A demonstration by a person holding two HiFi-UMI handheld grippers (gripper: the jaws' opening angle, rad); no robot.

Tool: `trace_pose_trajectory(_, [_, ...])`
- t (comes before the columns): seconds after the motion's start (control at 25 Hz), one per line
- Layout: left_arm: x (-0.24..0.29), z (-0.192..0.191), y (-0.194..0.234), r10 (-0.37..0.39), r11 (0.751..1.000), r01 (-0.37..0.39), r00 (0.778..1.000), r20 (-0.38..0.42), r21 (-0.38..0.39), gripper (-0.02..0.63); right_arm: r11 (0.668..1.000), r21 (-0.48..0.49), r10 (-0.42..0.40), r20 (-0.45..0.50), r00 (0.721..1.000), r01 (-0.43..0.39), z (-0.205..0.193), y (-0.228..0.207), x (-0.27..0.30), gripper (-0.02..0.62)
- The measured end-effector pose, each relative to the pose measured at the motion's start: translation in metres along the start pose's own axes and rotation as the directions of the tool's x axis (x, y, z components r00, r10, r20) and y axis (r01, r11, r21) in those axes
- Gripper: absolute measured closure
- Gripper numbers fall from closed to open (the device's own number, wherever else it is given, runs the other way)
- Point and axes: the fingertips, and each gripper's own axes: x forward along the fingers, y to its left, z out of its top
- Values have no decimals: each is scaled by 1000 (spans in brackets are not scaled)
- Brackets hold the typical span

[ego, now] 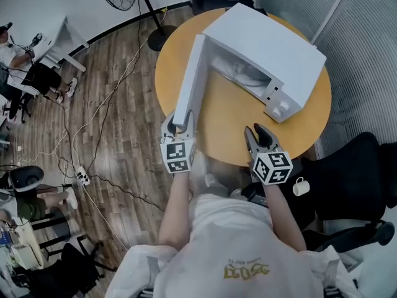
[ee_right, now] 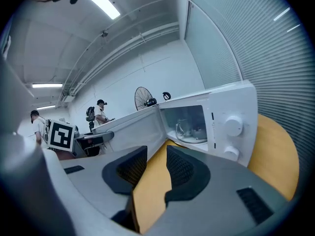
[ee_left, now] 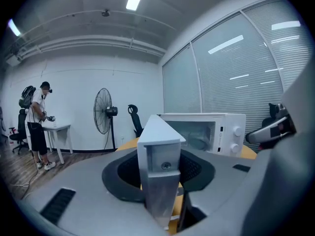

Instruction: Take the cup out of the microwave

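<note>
**Door held wide, cup not yet reached**

My left gripper (ee_left: 160, 167) is clamped on the free edge of the microwave door (ee_left: 158, 132). In the left gripper view the door's end stands upright between the pads and fills the gap. My right gripper (ee_right: 155, 162) is released, its jaws apart with only bare counter (ee_right: 147, 191) showing between them. In the head view it sits low and right of centre, pointing toward the oven's mouth.

I judge the step in hand to be the opening. The door is swung wide toward me, so the cavity of the microwave (ego: 273, 48), at the upper middle of the head view, lies open to reach. The lifting-out is not yet begun. The next move, as I see it, falls to the right gripper. It should go forward over the counter, level into the cavity, and close on the cup without knocking the oven's wall.

The cup (ee_right: 184, 128) stands inside the cavity, on what looks like the glass plate, well apart from both grippers. In the right gripper view it looks clear and glassy, with a loop handle turned toward the frame's left. It is small there, and I cannot tell whether anything is in it. If it is glass it may be slippery, so the grip wants care.
</note>
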Motion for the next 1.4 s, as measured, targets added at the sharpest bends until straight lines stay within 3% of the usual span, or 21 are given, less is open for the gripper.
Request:
trace_pose_trajectory(0.2, [1,-1,25,-20,1000,20,1000,-3,4,434,999,-21,37,-1,999,-37,10,16,41,476])
trace_pose_trajectory(0.56, [2,0,53,-64,998,63,998,17,24,434,1000,-7,26,19,999,-26,20,26,89,476])
trace_pose_trajectory(0.88, [2,1,68,-95,995,95,995,30,30,433,997,56,49,60,997,-53,25,38,99,471])
trace_pose_trajectory(1.4, [5,0,78,-100,994,98,994,50,39,431,1000,4,-19,64,998,19,40,17,104,472])
